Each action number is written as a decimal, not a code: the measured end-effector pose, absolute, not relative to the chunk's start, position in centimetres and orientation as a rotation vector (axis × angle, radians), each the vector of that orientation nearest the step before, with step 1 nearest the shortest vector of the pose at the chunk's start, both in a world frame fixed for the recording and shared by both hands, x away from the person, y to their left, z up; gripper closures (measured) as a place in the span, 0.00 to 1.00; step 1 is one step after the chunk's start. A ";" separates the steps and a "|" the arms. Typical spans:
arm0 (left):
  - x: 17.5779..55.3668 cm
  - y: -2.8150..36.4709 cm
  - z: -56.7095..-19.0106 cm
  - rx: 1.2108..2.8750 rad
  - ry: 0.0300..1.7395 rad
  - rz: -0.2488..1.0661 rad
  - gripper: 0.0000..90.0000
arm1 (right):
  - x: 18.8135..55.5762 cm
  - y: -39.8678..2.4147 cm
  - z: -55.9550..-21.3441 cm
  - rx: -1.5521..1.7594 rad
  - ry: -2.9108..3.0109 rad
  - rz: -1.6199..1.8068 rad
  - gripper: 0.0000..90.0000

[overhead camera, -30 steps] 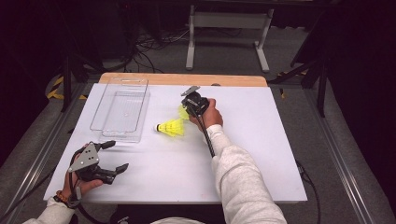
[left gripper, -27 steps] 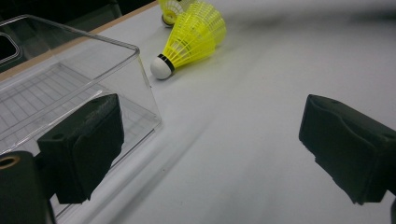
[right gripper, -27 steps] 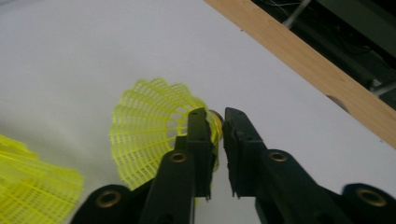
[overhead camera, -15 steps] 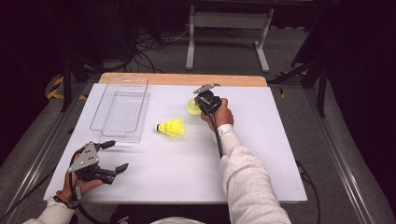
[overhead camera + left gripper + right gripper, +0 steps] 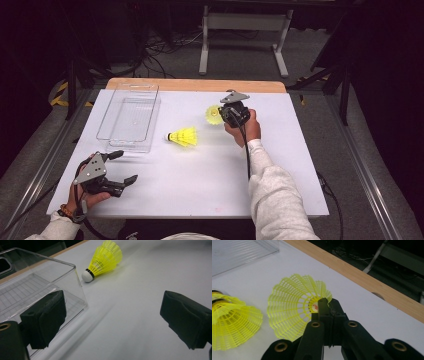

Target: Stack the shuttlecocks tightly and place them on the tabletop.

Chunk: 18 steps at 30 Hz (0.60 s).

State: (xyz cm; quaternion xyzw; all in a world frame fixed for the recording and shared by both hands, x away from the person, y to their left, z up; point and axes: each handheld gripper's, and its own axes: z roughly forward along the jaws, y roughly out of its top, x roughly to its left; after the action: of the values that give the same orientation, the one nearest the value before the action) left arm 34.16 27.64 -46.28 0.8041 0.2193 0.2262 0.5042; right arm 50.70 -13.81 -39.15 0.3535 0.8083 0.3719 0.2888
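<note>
— Right gripper (image 5: 223, 114) is up near the far side of the counter (image 5: 200, 180), and look, its jaws are pinched tight on the rim of a yellow shuttlecock's skirt (image 5: 297, 305)

— Held clear of the surface?

— Seems so from above; the held shuttlecock (image 5: 214, 114) hangs off the gripper's left side, open end turned toward the gripper's camera

— And the other one?

— The second shuttlecock (image 5: 184, 136) lies on its side on the white counter, white cork tip pointing at the clear plastic tray (image 5: 131, 115), just beside the tray's near corner but not touching it

— Left hand?

— Left gripper (image 5: 122, 167) sits low at the near left corner, jaws spread wide with nothing between them, aimed past the tray corner (image 5: 75, 277) toward that lying shuttlecock (image 5: 105, 261)
</note>
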 end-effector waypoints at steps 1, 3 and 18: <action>34.2 27.7 -46.3 1.941 0.529 0.545 0.09 | 50.4 -13.9 -39.1 0.931 2.162 1.001 1.00; 34.2 27.7 -46.3 1.939 0.532 0.548 0.09 | 50.1 -14.0 -39.1 0.924 2.166 1.007 1.00; 34.2 27.6 -46.3 1.942 0.535 0.551 0.09 | 46.3 -14.6 -40.1 0.822 2.264 1.142 1.00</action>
State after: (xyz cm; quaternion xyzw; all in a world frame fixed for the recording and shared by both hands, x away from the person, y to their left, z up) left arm 34.18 27.60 -46.30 0.8039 0.2214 0.2280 0.5027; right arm 46.27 -14.63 -40.05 0.2996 0.8254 0.4165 0.2357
